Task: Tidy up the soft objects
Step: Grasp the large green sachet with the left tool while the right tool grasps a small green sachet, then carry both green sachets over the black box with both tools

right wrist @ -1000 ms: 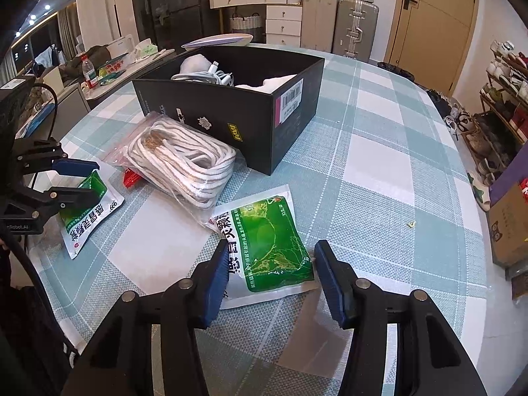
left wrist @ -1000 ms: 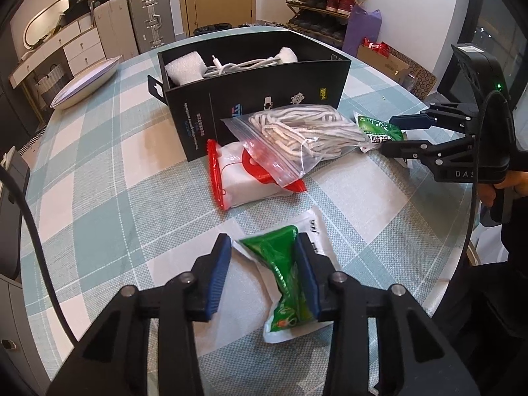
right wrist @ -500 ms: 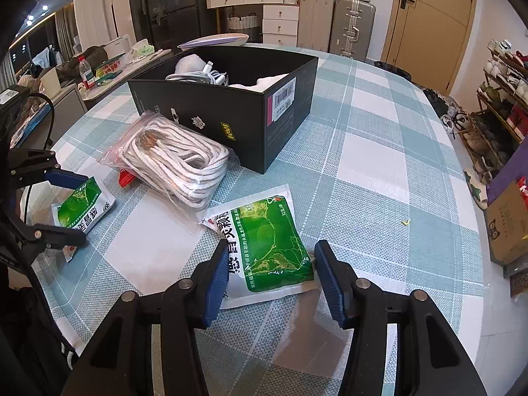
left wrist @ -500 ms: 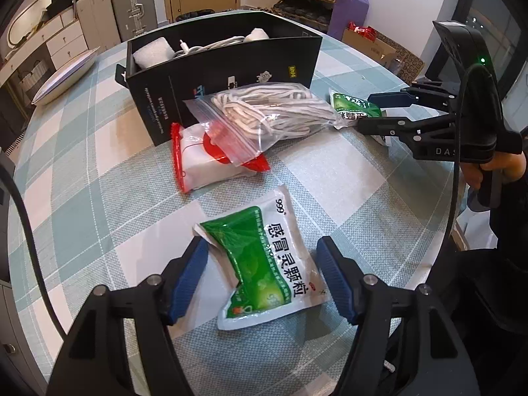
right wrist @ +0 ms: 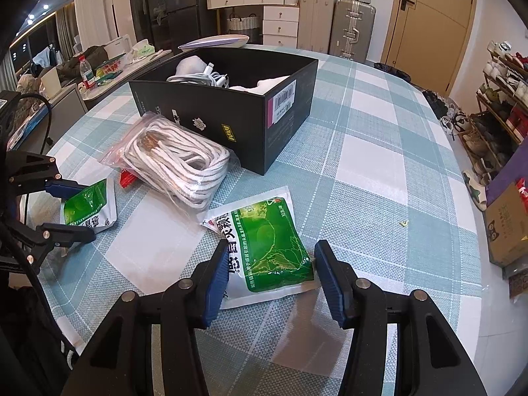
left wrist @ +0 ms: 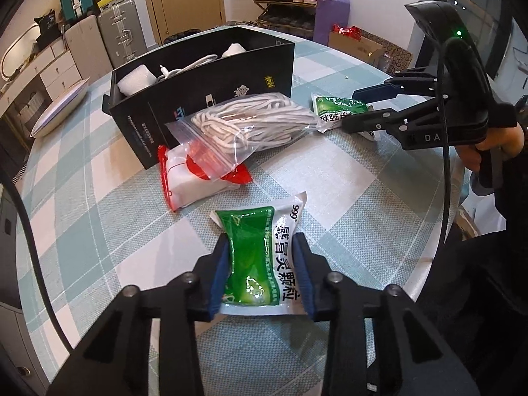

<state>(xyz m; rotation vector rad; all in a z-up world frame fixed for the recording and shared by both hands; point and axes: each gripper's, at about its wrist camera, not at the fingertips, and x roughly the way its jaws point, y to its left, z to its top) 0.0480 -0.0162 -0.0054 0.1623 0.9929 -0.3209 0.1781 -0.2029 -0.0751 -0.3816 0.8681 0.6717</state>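
Four soft packs outside the black box (left wrist: 204,95) | left tongs (left wrist: 262,277) clamp green sachet (left wrist: 260,257) | right tongs (right wrist: 272,277) gape around second sachet (right wrist: 264,241), ungripped

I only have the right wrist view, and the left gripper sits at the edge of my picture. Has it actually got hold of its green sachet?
Observer: Yes. In the left wrist view the left gripper is shut on the green sachet, with a pad pressed into each long side so the pouch is pinched at its waist.
Operator: Good. I see a red sliver poking out under the rope bag. What is it?
Observer: A white pack with red ends. It lies on the tablecloth, partly under the zip bag of rope, in front of the black box.
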